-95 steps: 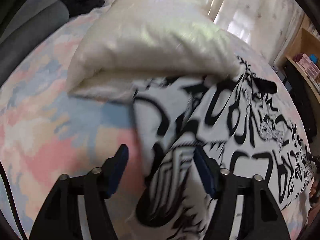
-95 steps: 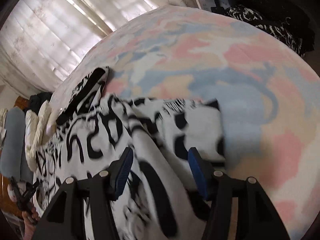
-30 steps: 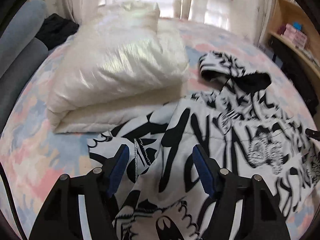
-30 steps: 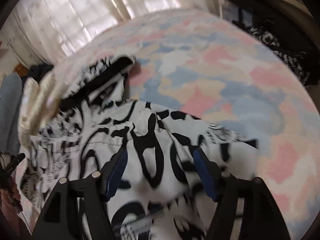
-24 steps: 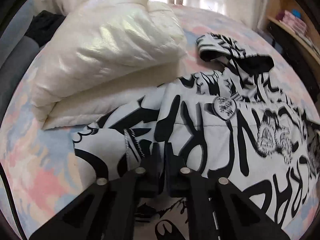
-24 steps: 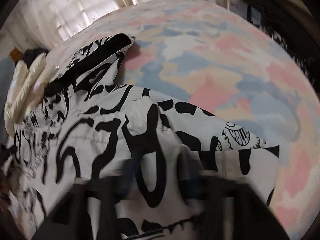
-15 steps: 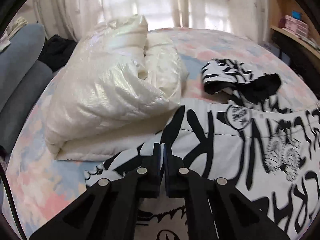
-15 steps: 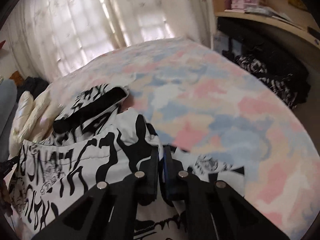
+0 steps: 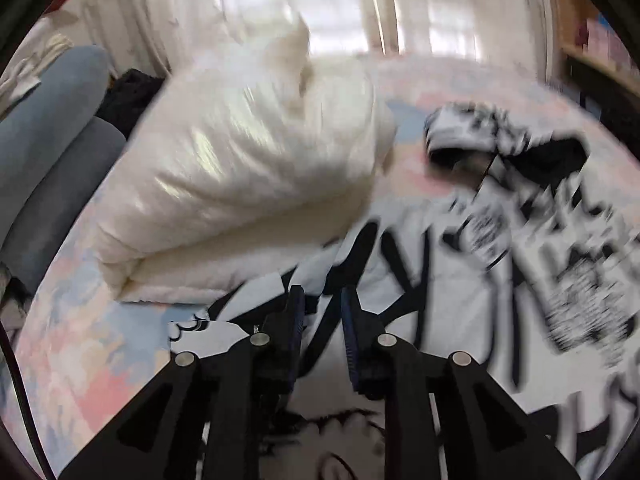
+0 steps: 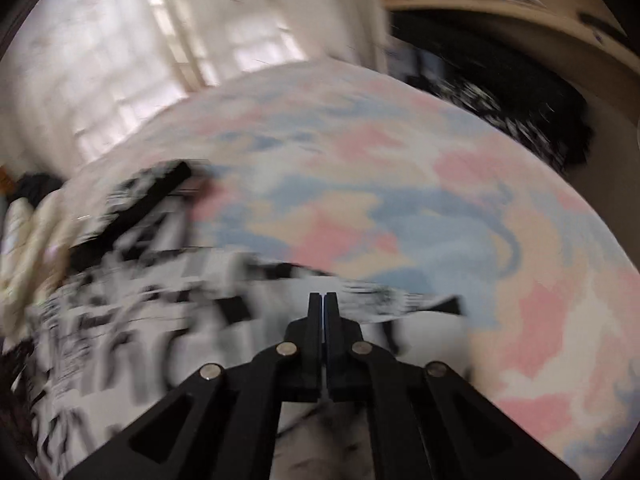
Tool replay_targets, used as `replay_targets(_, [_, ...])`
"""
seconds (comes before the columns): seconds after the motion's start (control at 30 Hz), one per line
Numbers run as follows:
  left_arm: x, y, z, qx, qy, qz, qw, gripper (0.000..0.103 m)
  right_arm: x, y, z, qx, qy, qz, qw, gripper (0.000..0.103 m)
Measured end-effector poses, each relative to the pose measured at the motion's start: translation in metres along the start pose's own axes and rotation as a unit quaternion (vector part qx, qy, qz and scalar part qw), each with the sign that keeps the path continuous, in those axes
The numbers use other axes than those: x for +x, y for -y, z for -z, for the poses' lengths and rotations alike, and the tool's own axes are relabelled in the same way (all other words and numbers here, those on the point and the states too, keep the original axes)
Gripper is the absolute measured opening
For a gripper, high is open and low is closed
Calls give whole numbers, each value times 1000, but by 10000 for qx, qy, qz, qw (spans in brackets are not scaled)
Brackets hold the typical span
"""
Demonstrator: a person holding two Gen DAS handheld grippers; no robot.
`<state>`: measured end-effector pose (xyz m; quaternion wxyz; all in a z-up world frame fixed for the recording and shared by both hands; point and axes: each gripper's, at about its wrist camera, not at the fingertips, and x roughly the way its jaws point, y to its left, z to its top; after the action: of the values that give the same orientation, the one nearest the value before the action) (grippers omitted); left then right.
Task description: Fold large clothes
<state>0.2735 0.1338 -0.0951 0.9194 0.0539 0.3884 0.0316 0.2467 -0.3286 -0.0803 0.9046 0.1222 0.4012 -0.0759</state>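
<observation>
Left wrist view, left hand-held gripper [image 9: 322,300] angled down, slightly parted over printed jacket [image 9: 460,280], right hand-held gripper [image 10: 322,300] pressed together.

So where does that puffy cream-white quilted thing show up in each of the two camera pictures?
Left wrist view: the cream quilted bundle fills the upper left and centre, lying on the pastel bedspread.
Right wrist view: only a blurred sliver of it shows at the far left edge.
Shared landmark: the black-and-white printed garment lies beside it in both.
</observation>
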Motion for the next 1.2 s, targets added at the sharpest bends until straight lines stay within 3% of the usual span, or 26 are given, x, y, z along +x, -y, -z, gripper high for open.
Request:
replay_targets(0.03, [-12,1,0,-177,120,187,9996,18,-5,-17,2,-99,-37,-289,9995,15])
replay_targets(0.1, [-28,7,3,-370,92,517,9979,20,-5,-47,5,-278,-162,-711,9970,48])
replay_targets(0.17, [-32,20,10,-395,-119,815,9958,20,1,-80,18,-525,-335,-1070,9923,54])
replay_targets(0.27, [-28,44,35,-275,-481,1075,9927,20,17,-127,43,-1008,-682,-1341,9835,54])
replay_targets(0.33, [-15,55,57,-45,-776,805,9937,20,33,-140,60,-1267,-863,-1130,9817,54])
replay_targets(0.37, [-9,59,64,35,-867,673,9939,20,36,-136,65,-1348,-854,-1009,9820,54])
replay_targets(0.47, [-5,52,76,186,-637,450,9968,20,37,-108,64,-1337,-733,-587,9866,56])
replay_targets(0.57, [-3,30,75,-22,-677,348,9971,21,29,-44,58,-1049,-571,481,9917,56])
replay_targets(0.6, [-1,20,73,-121,-704,390,9967,21,26,-15,59,-879,-548,694,9922,46])
replay_targets(0.63, [2,15,71,-187,-714,476,9961,21,23,5,59,-726,-571,604,9939,38])
replay_targets(0.67, [2,9,71,-241,-720,512,9958,20,18,23,59,-588,-588,561,9950,15])
replay_targets(0.7, [1,5,70,-268,-725,528,9956,20,11,35,58,-487,-624,548,9954,1])
replay_targets(0.77, [-2,-3,69,-317,-751,539,9952,20,-5,47,57,-318,-580,586,9961,1])
replay_targets(0.83, [-5,-9,66,-449,-898,635,9929,20,-14,50,56,-143,-633,533,9965,8])
replay_targets(0.93, [-23,-19,68,-648,-1015,738,9900,28,-34,43,60,103,-680,145,9975,28])
replay_targets(0.97, [-33,-21,69,-672,-984,758,9900,35,-41,36,62,114,-655,18,9978,39])
replay_targets(1.03, [-55,-25,74,-677,-835,743,9914,43,-58,13,69,20,-526,-308,9981,47])
replay_targets(1.2, [-85,-32,96,-903,-763,763,9901,44,-74,-55,100,-397,-614,-1084,9914,48])
